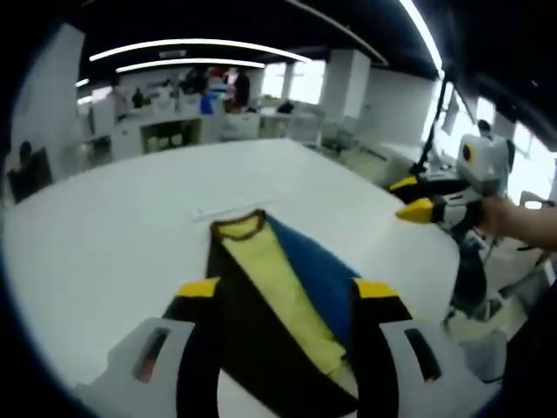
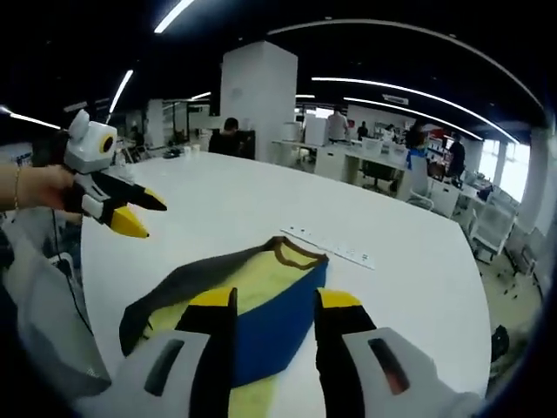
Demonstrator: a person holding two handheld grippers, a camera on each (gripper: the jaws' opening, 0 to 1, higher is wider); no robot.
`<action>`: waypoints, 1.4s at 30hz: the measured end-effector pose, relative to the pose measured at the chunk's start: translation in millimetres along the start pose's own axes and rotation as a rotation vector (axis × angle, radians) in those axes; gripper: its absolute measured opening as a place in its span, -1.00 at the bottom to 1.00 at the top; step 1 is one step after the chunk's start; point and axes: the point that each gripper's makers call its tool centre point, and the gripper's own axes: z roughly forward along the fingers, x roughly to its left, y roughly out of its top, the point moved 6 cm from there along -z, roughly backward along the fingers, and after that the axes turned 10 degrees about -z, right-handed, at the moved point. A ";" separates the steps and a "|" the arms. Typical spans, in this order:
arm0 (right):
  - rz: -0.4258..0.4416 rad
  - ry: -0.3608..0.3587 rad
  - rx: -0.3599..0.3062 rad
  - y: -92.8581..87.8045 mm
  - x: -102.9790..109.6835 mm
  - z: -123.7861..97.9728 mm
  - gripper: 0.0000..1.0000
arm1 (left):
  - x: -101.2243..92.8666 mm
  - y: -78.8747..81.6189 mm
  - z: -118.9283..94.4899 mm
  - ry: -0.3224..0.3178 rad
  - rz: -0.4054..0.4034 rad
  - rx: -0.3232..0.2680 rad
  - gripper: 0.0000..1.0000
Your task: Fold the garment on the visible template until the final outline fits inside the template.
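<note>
Flat, soft folded garment (image 1: 283,305) on smooth table (image 1: 104,235).

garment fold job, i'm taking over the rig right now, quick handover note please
Left hand-held gripper: open, empty, raised over the garment.
Right hand-held gripper: open, empty, also above it.
Garment: folded lengthwise into a narrow strip of black, yellow and blue on the white table, collar end by a white strip.
Template outline: can't tell.
Left: probably fold shorter, then check fit.
</note>
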 end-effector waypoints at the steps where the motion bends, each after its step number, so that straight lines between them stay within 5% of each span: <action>1: 0.001 -0.002 -0.002 0.3 1.2 -3.5 -0.27 | -1.8 -1.1 -3.3 -0.003 0.000 -0.002 0.13; 17: 0.097 -0.033 -0.023 -12.9 24.8 -72.2 -0.19 | -34.6 -25.1 -57.8 -0.044 -0.027 -0.051 0.32; 25: 0.076 -0.012 0.008 -23.9 34.5 -94.9 -0.12 | -44.2 -53.2 -68.1 -0.049 -0.048 0.004 0.39; 42: 0.095 0.039 -0.008 -20.3 59.6 -106.3 0.17 | -50.7 -76.4 -107.1 0.005 -0.111 -0.005 0.71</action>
